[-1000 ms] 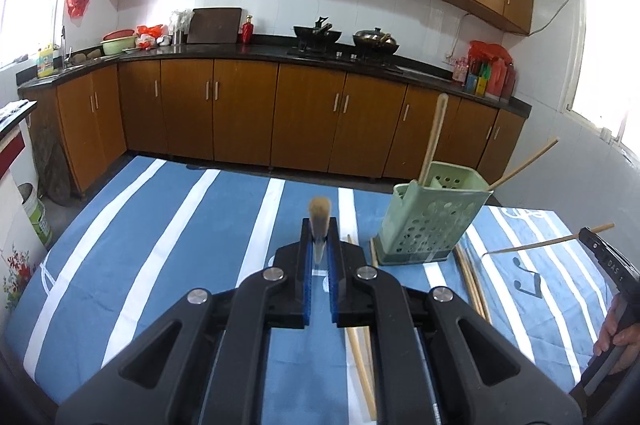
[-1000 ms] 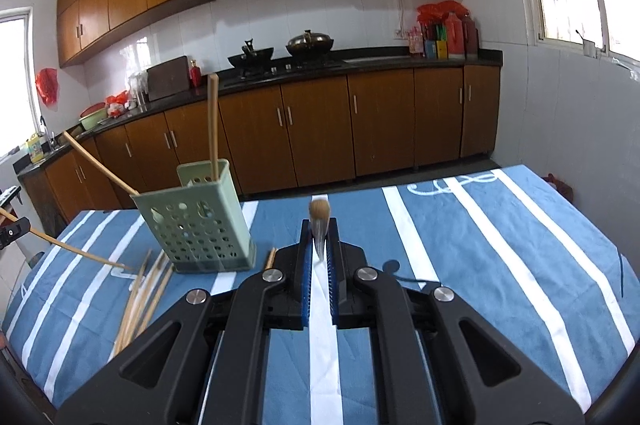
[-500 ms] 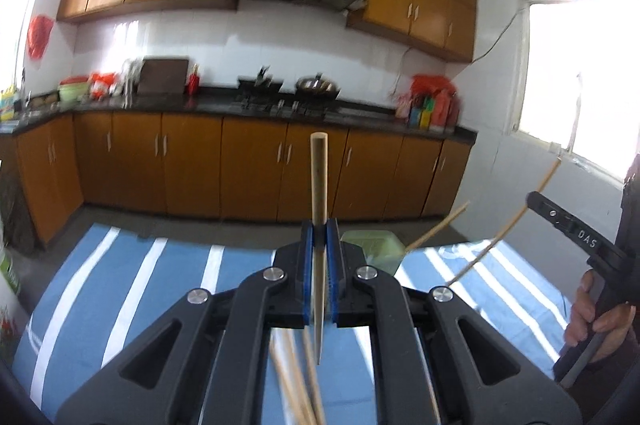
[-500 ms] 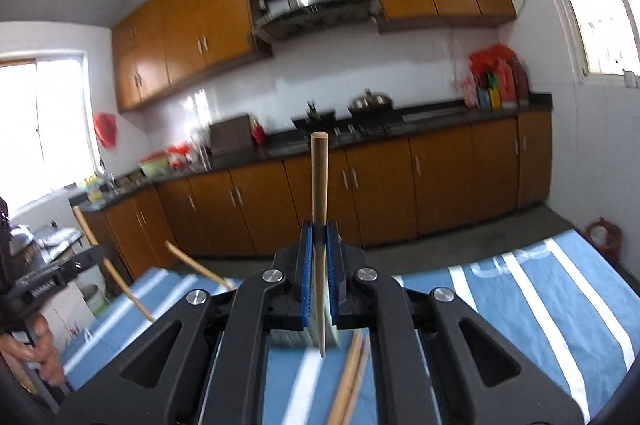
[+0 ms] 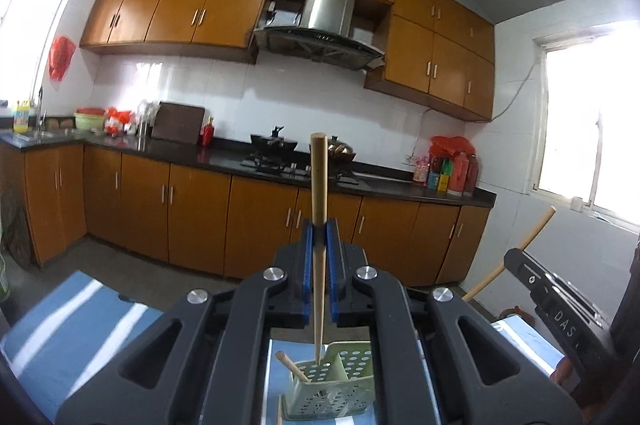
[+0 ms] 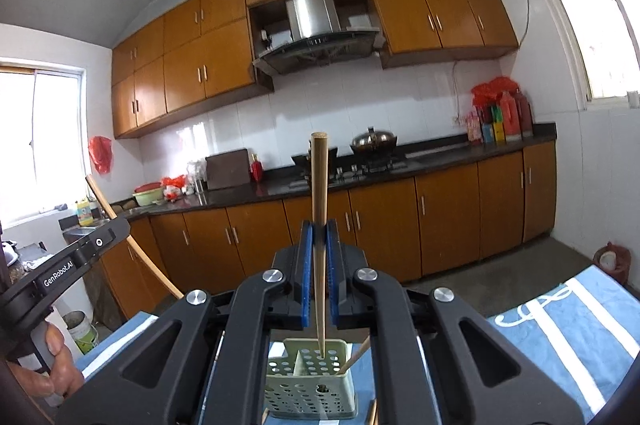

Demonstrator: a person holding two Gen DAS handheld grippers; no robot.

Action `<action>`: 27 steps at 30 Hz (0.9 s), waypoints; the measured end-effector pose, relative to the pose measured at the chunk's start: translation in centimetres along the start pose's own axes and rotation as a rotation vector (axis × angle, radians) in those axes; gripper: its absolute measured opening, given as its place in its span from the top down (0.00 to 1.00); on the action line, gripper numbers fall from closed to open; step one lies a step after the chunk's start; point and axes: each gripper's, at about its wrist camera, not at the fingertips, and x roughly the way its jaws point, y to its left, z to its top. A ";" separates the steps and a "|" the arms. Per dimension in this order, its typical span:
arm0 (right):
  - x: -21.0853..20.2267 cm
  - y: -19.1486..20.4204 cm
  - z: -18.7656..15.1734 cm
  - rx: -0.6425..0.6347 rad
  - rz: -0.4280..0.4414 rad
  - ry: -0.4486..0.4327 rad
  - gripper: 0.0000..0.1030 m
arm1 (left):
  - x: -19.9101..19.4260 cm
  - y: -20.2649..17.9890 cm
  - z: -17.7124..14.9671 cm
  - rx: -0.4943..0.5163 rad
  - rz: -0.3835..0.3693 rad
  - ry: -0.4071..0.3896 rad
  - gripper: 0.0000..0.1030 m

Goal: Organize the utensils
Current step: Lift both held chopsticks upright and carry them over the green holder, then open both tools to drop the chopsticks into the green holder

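Observation:
My left gripper (image 5: 319, 225) is shut on a wooden chopstick (image 5: 319, 185) that stands upright, its thin tip hanging just over the green perforated utensil holder (image 5: 332, 391) below. One chopstick (image 5: 292, 371) leans inside that holder. My right gripper (image 6: 319, 225) is likewise shut on an upright wooden chopstick (image 6: 319, 185), with its tip above the same green holder (image 6: 310, 385), where another chopstick (image 6: 354, 359) leans. Each view shows the other gripper at its edge: the right one (image 5: 560, 309) and the left one (image 6: 60, 273), each with its stick angled up.
The holder stands on a blue cloth with white stripes (image 6: 568, 337). Loose chopsticks (image 6: 373, 413) lie beside the holder's base. A person's hand (image 6: 52, 365) grips the left tool. Brown cabinets and a dark counter (image 5: 224, 155) run behind.
Both grippers have risen and tipped up toward level, carrying their chopsticks upright. The green holder has slid from ahead of the grippers to directly beneath the stick tips.

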 end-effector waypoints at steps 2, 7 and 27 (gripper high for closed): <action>1.0 -0.3 -0.7 0.008 -0.006 0.033 0.93 | 1.2 0.1 -0.9 -0.004 0.003 0.016 0.93; 2.0 -0.5 -2.3 0.020 -0.004 0.095 0.93 | 2.8 0.7 -2.8 0.000 0.006 0.071 0.93; -4.7 -2.9 -3.3 0.029 -0.062 0.139 0.76 | -4.9 5.3 -4.8 -0.035 0.017 0.108 0.63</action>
